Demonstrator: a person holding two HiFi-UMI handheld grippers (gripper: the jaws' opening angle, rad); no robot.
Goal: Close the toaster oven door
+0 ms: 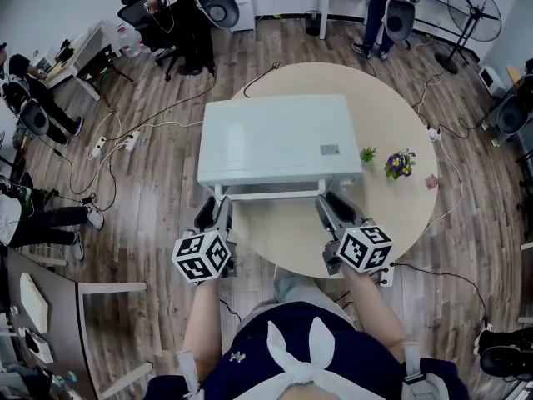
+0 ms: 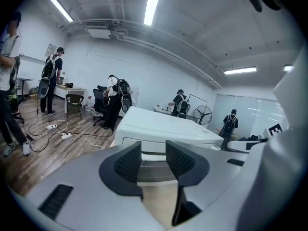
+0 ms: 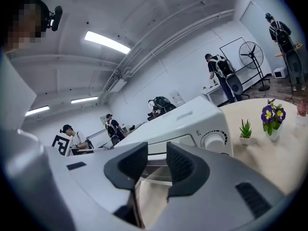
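The toaster oven (image 1: 275, 144) stands on the round worktop (image 1: 400, 215) with its door (image 1: 272, 192) facing the person; the door appears partly open, its handle bar standing out from the front. The left gripper (image 1: 213, 212) and right gripper (image 1: 336, 208) sit just in front of the door's two ends, each with jaws spread and nothing between them. By this reading, closure is not complete: the door must yet be pushed flush against the oven front.

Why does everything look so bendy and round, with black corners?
Left gripper view: the wide-angle lens bows the ceiling light and blackens the corners. Right gripper view: same curving, with the toaster oven stretched. Head view: the floorboards curve around the table.
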